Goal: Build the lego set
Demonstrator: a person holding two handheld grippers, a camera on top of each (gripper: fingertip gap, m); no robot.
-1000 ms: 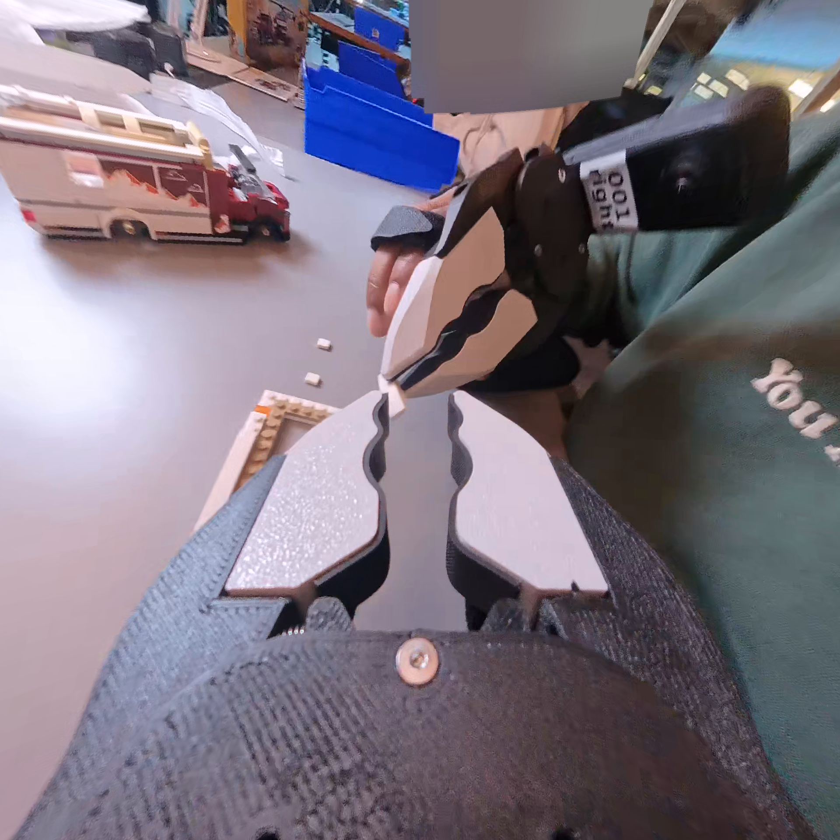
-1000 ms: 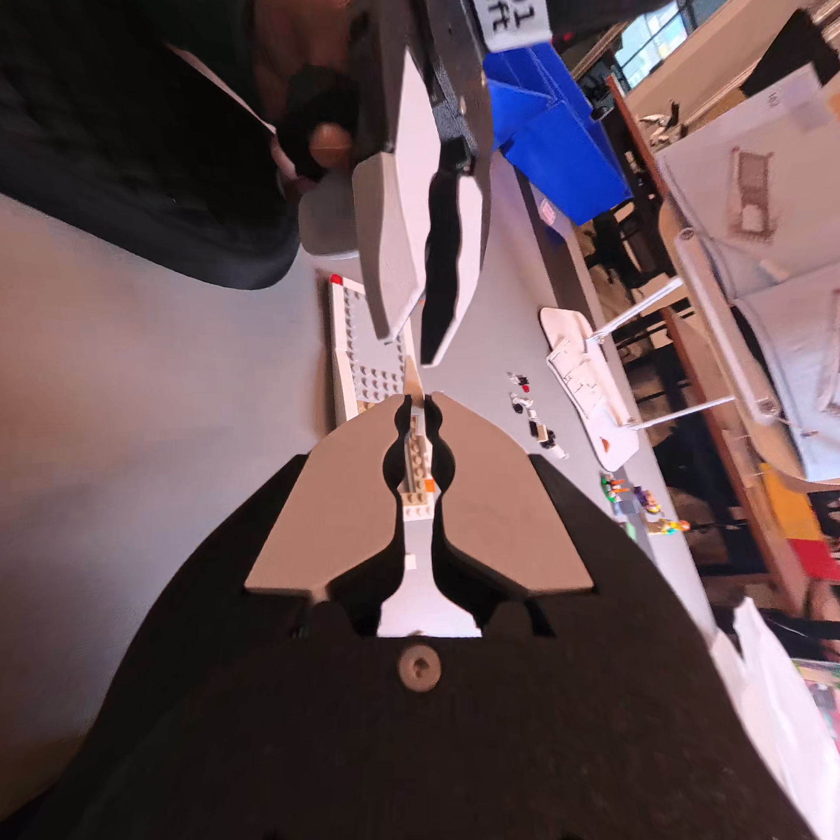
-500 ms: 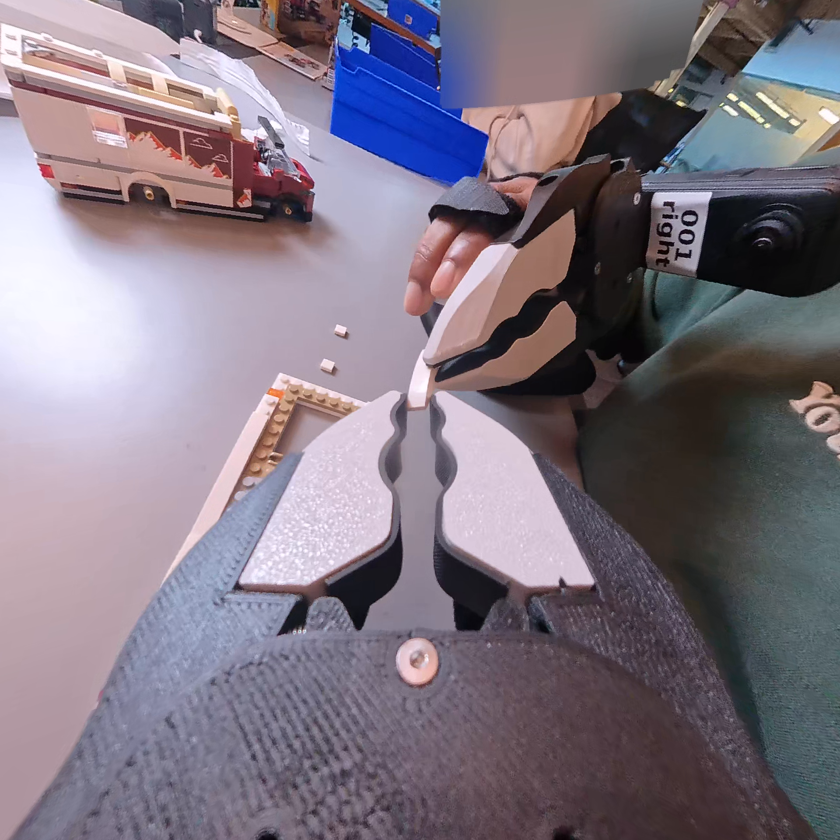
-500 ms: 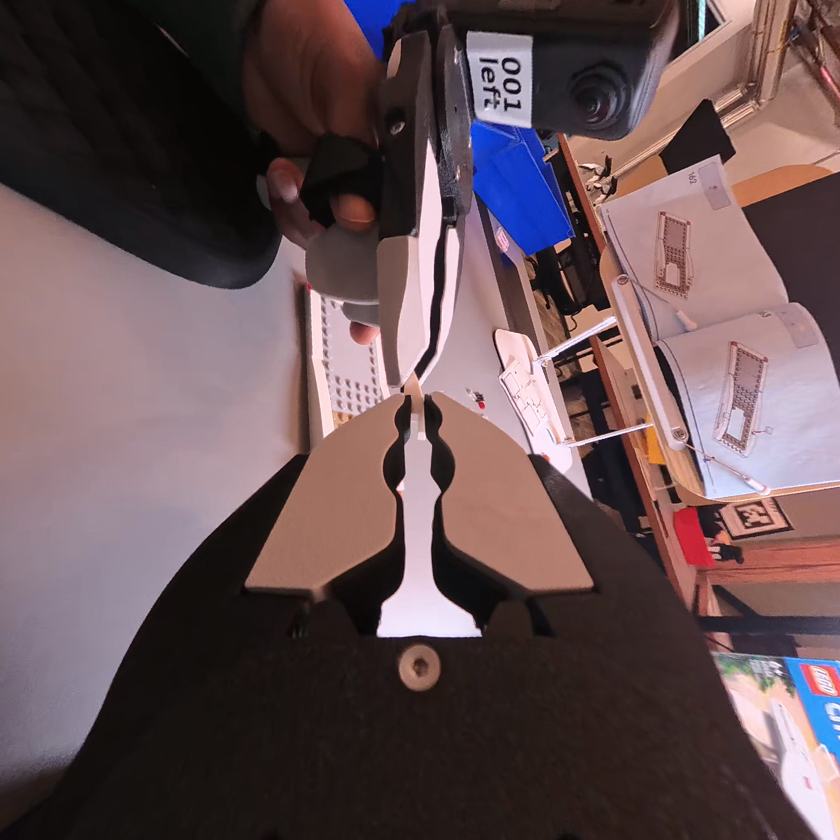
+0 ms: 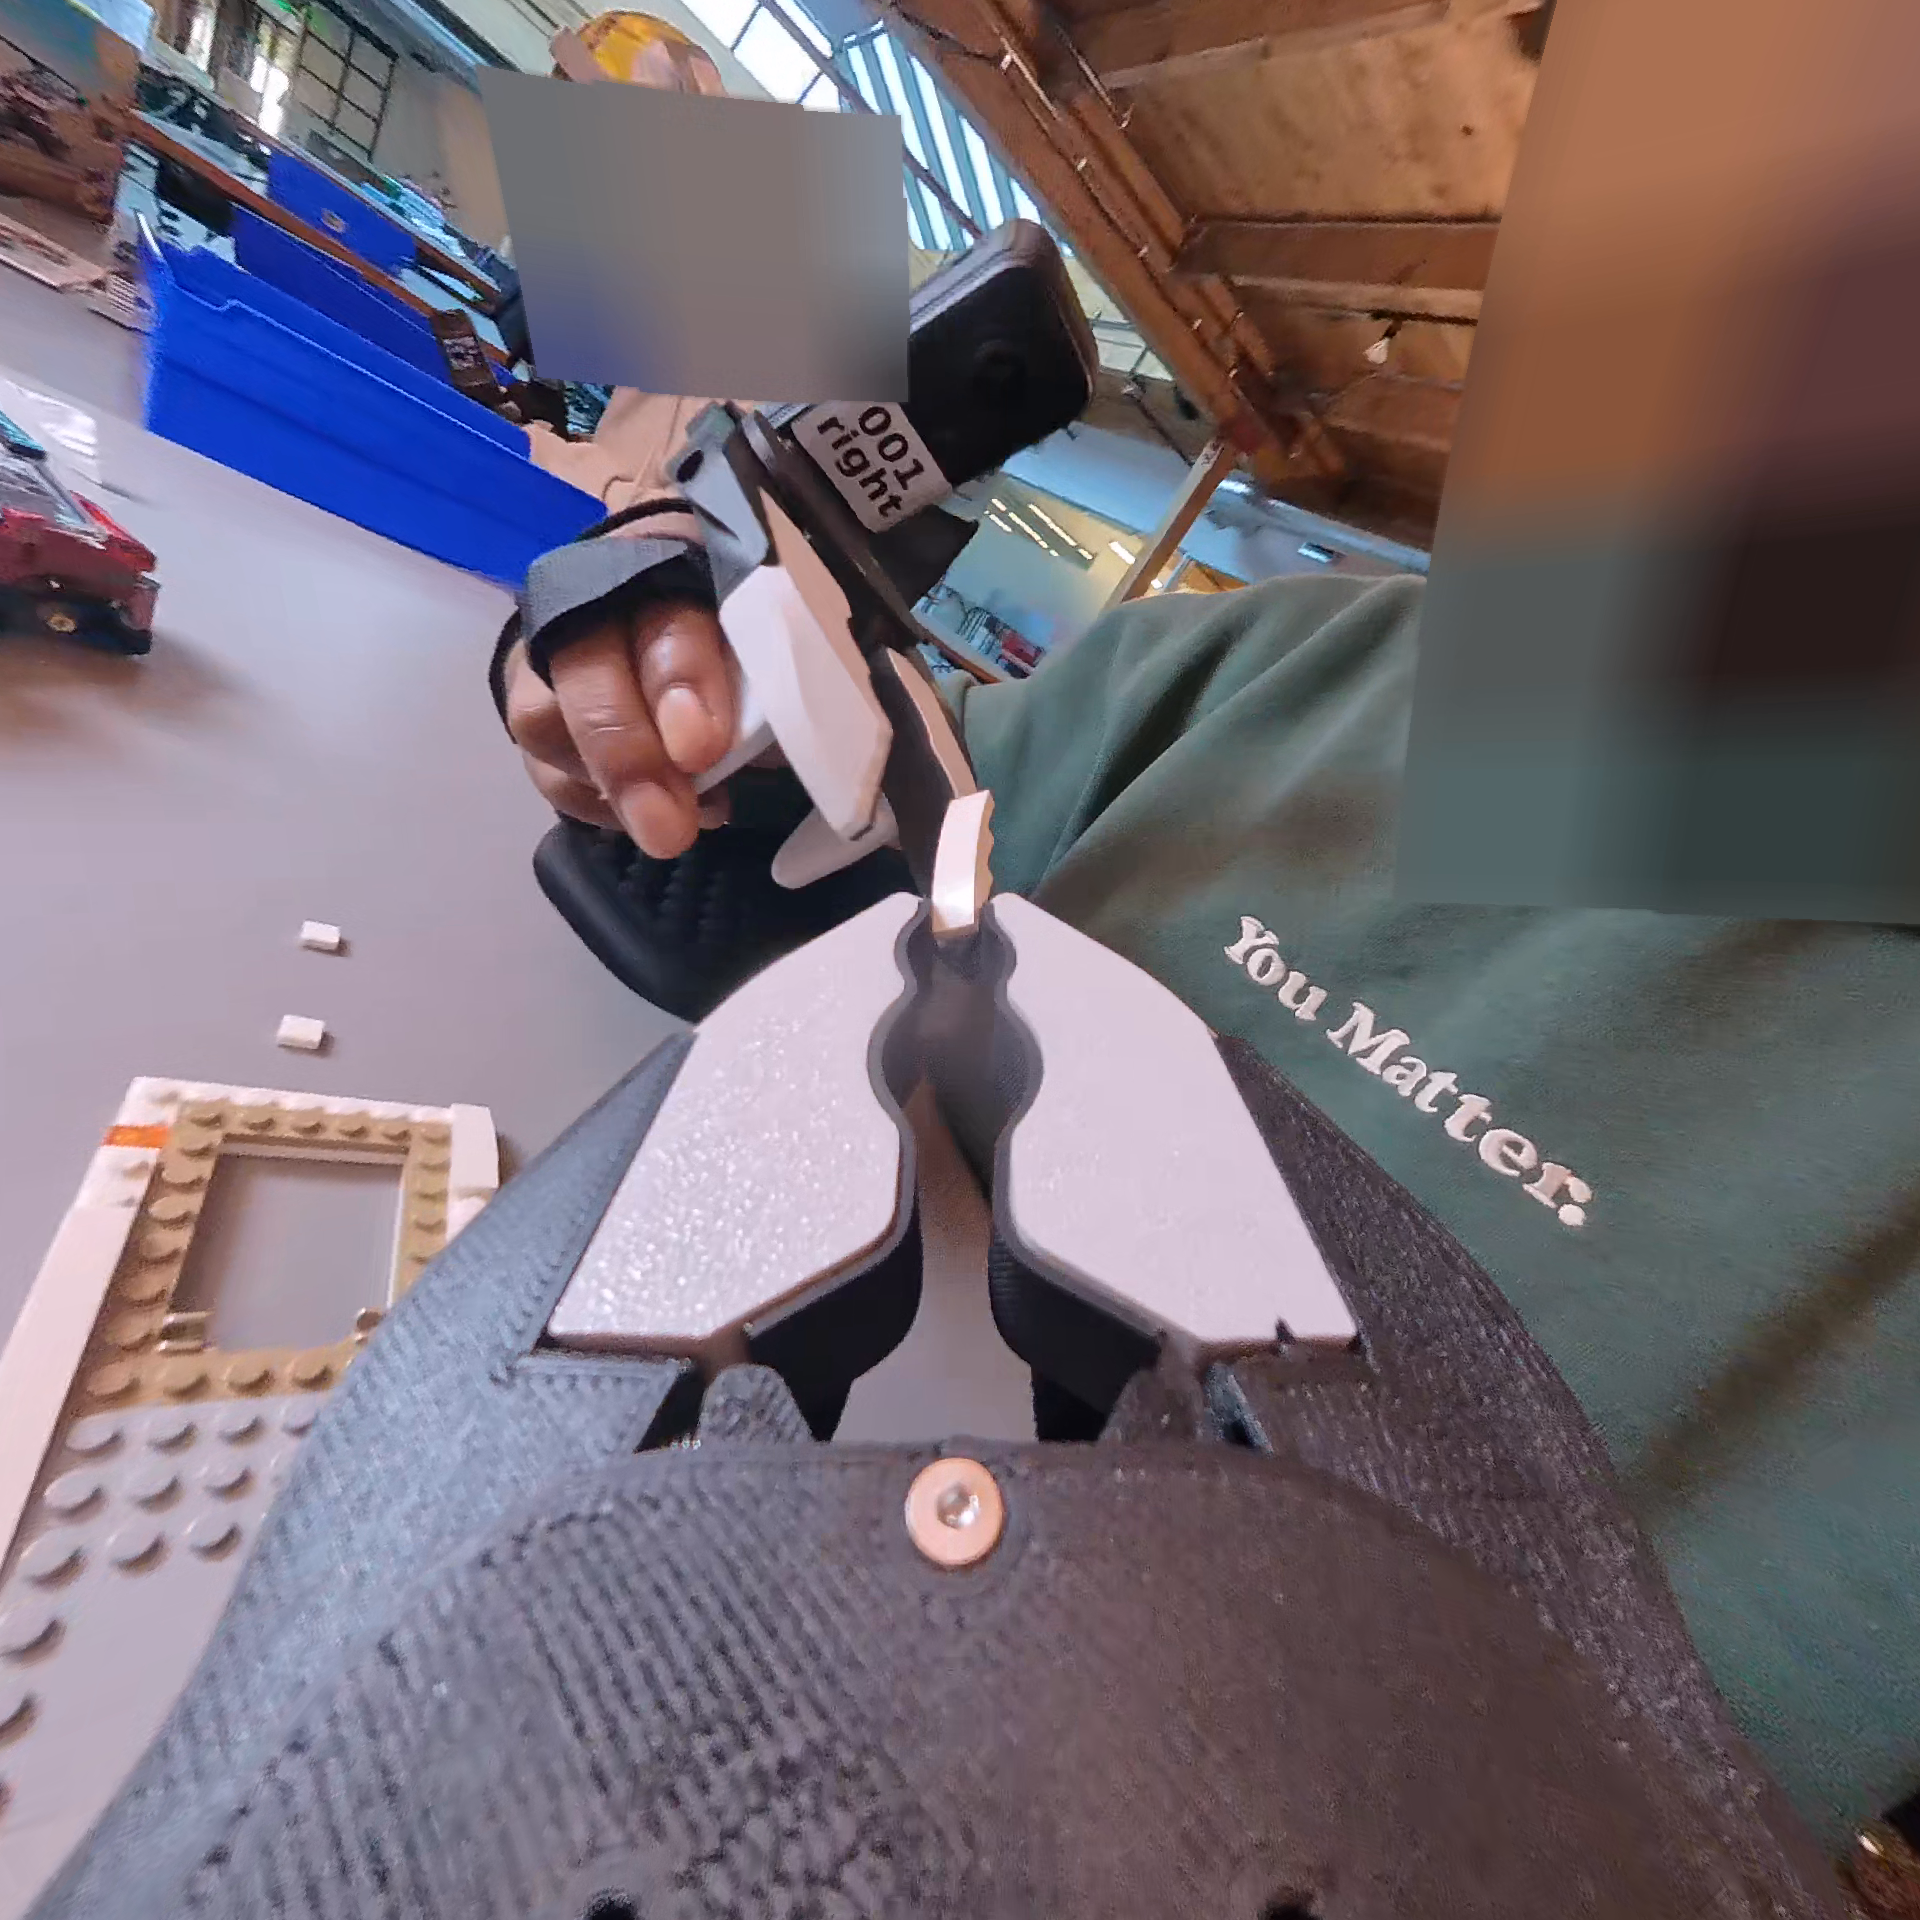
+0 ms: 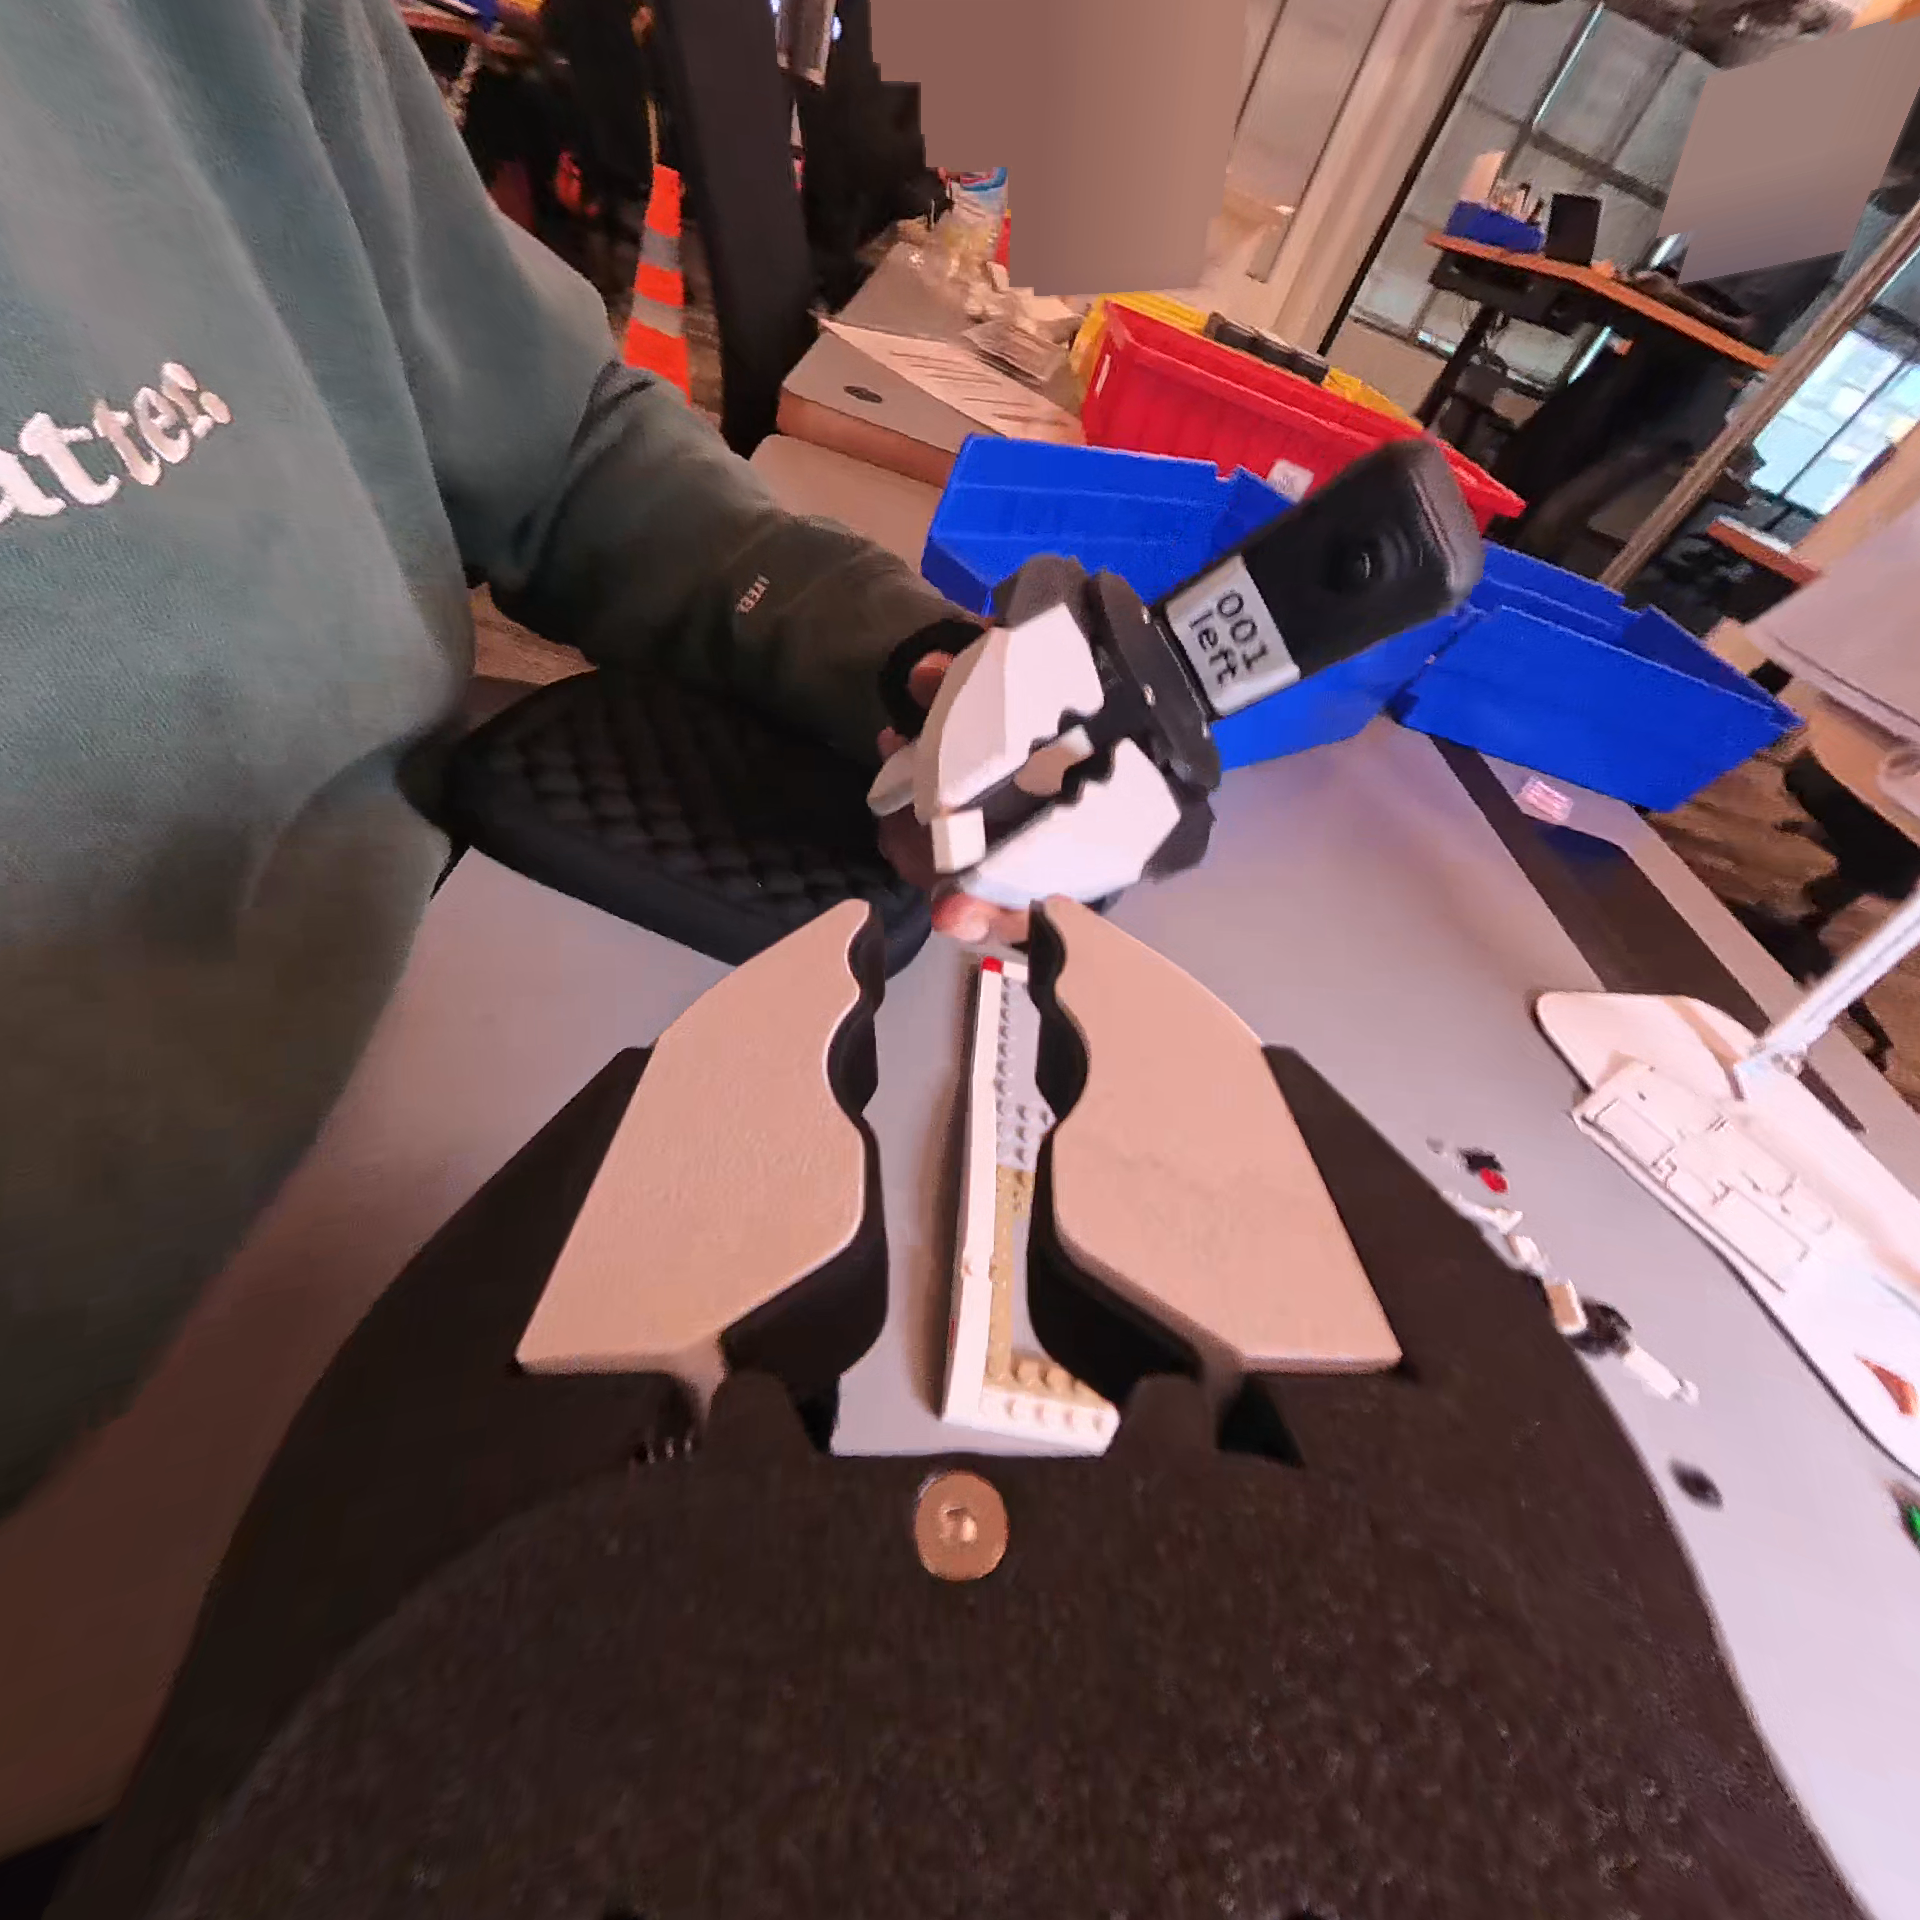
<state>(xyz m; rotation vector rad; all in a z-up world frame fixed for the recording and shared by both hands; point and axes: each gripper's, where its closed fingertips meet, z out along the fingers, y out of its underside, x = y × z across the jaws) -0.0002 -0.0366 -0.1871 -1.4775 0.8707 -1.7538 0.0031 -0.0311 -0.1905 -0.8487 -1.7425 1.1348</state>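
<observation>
My left gripper (image 5: 956,920) is shut on a small white Lego piece (image 5: 958,862) that sticks out past its fingertips, held up in the air near the person's green sweater. The right wrist view shows the same piece (image 6: 956,840) pinched at that gripper's tips. My right gripper (image 6: 956,920) is open and empty, a short way from the left one. It hovers over the Lego build (image 6: 992,1195), a grey, tan and white studded plate lying on the table. The same build shows at lower left in the left wrist view (image 5: 135,1299).
Two small white pieces (image 5: 312,982) lie on the grey table beyond the build. A red Lego truck (image 5: 62,571) and blue bins (image 5: 343,416) stand farther off. In the right wrist view a white stand (image 6: 1714,1143) and several loose small parts (image 6: 1558,1299) lie to the right. Less than 4 cm separates the two grippers' tips.
The right gripper held the white piece; my left gripper closed on it, then the right gripper opened and let go. The two grippers have moved apart, the left keeping the piece.
</observation>
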